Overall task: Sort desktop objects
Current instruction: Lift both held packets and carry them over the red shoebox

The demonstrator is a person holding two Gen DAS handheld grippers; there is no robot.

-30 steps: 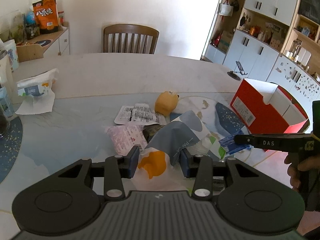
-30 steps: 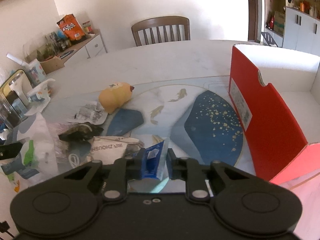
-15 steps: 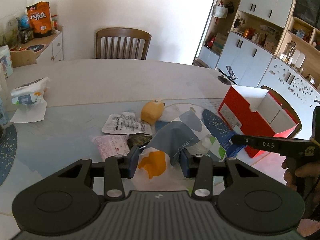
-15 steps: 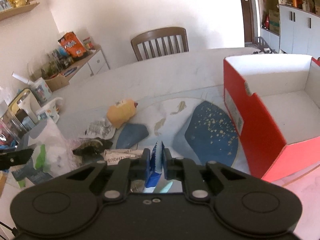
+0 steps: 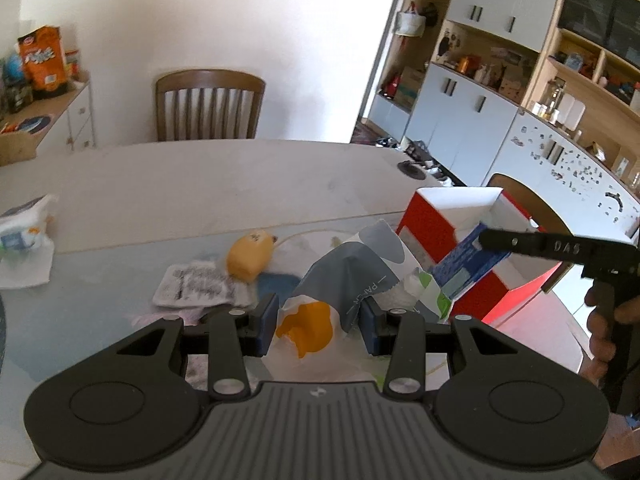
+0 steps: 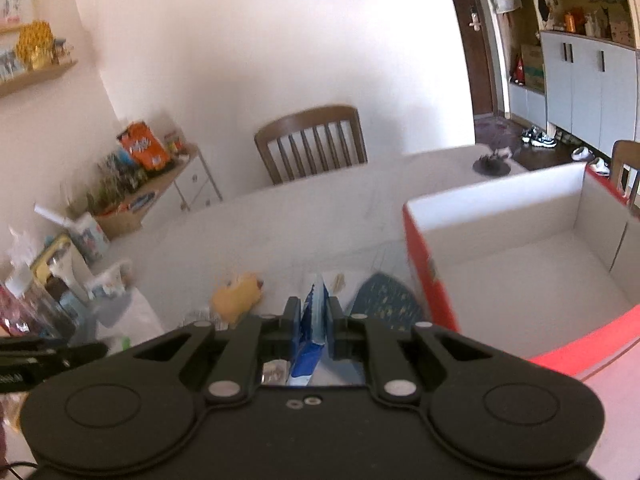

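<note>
My left gripper [image 5: 318, 316] is shut on a crumpled white, grey and orange bag [image 5: 340, 280] and holds it above the table. My right gripper [image 6: 314, 316] is shut on a blue packet [image 6: 312, 328], lifted above the table beside the red box [image 6: 428, 276]. In the left wrist view the blue packet [image 5: 464, 264] hangs from the right gripper's finger [image 5: 520, 242] in front of the red box [image 5: 428, 220]. The box is open on top, and the part of its white inside that shows holds nothing. A yellow plush toy [image 5: 250, 256] lies on the table.
Flat printed sachets [image 5: 196, 288] lie left of the plush toy. A white wipes pack [image 5: 24, 226] sits at the table's left edge. A wooden chair [image 5: 210, 104] stands at the far side. Bottles and jars [image 6: 44, 280] crowd the left edge in the right wrist view.
Both grippers have risen with their loads. The right gripper closed tighter on the blue packet and carried it up to the red box's near wall.
</note>
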